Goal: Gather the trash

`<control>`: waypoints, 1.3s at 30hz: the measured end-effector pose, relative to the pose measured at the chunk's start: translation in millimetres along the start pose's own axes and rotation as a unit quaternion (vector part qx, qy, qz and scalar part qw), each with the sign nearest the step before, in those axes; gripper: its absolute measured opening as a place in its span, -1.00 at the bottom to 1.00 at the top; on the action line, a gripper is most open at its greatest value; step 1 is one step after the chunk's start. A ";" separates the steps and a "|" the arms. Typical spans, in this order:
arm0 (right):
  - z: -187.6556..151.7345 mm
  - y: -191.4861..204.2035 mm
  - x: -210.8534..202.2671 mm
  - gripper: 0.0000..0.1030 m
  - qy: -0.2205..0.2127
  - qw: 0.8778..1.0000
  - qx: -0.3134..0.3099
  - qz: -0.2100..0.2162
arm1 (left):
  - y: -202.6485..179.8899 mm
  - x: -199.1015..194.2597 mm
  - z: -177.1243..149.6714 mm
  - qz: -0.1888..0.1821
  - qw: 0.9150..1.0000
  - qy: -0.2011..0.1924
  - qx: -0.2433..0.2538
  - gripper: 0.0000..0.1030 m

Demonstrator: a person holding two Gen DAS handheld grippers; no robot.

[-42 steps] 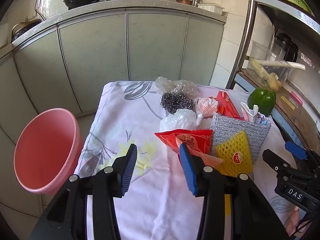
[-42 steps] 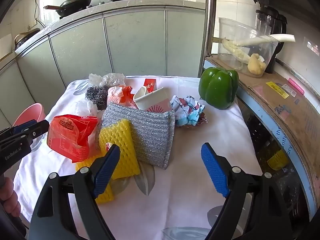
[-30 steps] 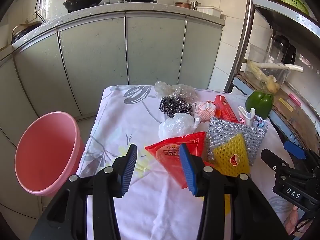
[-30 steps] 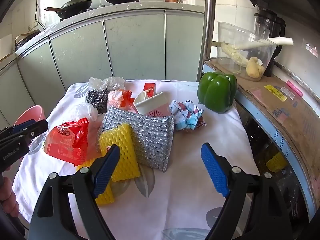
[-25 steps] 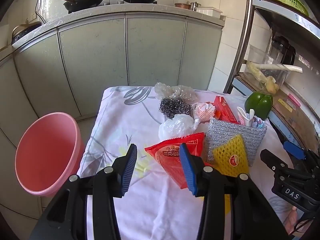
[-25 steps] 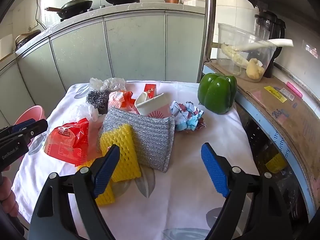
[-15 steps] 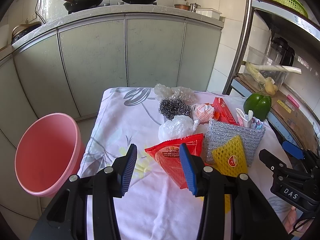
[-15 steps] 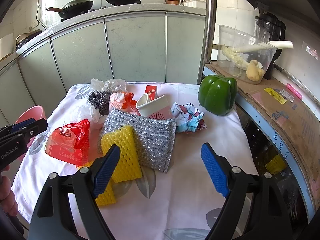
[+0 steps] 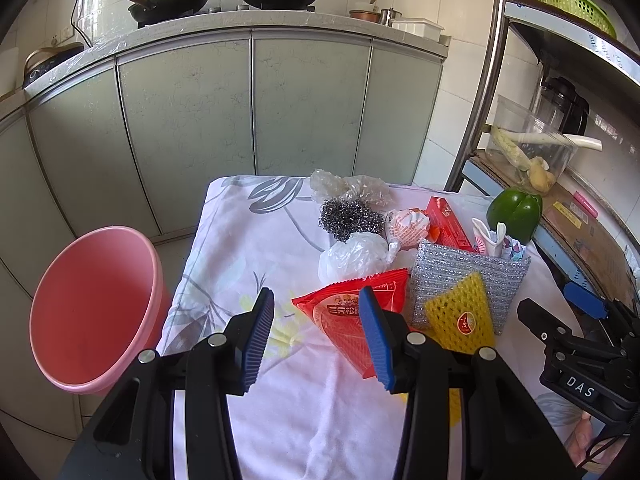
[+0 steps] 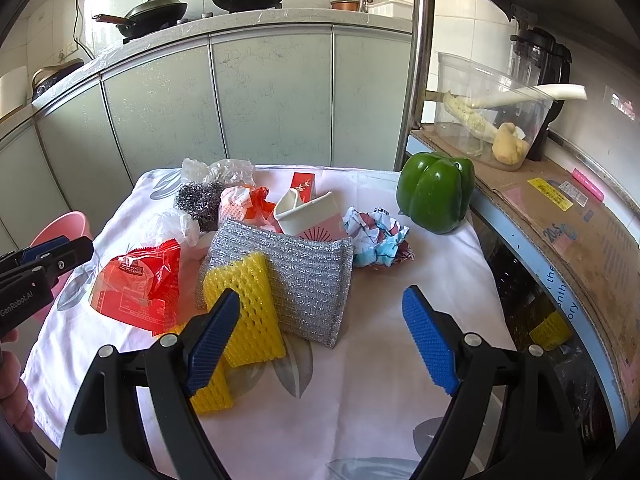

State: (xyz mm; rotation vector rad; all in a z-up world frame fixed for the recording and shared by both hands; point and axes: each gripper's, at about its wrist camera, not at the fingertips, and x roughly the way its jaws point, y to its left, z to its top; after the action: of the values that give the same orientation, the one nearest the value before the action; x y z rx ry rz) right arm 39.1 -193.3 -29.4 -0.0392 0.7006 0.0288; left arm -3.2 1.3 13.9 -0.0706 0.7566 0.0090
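A heap of trash lies on the cloth-covered table (image 9: 256,236): a red snack wrapper (image 9: 352,316) (image 10: 138,288), a white plastic bag (image 9: 356,254), a clear crumpled bag (image 9: 348,188), a red-white wrapper (image 9: 406,228), a red carton (image 9: 446,220), a crushed paper cup (image 10: 310,214) and a crumpled paper ball (image 10: 378,238). My left gripper (image 9: 316,338) is open, just short of the red wrapper. My right gripper (image 10: 320,336) is open, hovering near the table's front edge. A pink bucket (image 9: 92,308) stands on the floor to the left.
A silver scouring pad (image 10: 296,276), yellow sponges (image 10: 248,308), a steel wool ball (image 9: 350,218) and a green pepper (image 10: 436,196) share the table. A shelf rack with a plastic container (image 10: 492,116) stands at the right. Cabinets (image 9: 256,108) run behind.
Both grippers have drawn back and risen a little, so the trash heap looks farther off. Both stay open. Nothing on the table has been moved.
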 end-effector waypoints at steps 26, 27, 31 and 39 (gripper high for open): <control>-3.8 3.1 3.6 0.63 -0.001 1.000 0.000 0.000 | 5.7 -0.5 -2.8 -0.004 1.000 0.000 -0.003 -0.15; -4.1 3.1 4.0 0.63 0.000 1.000 0.000 0.000 | 5.7 -0.5 -3.2 -0.004 1.000 0.000 -0.003 -0.15; -5.1 3.1 4.3 0.63 0.000 1.000 0.001 0.001 | 5.2 0.4 -4.7 -0.004 1.000 0.001 -0.001 -0.15; -7.3 3.9 6.3 0.63 0.001 1.000 0.002 0.002 | 4.5 2.6 -6.8 -0.004 1.000 0.004 0.000 -0.15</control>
State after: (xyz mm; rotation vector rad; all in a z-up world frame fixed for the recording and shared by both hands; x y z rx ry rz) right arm 39.0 -189.6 -39.2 -0.0351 0.7030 0.0309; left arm -6.2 5.3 7.0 -0.0729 0.7651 0.0015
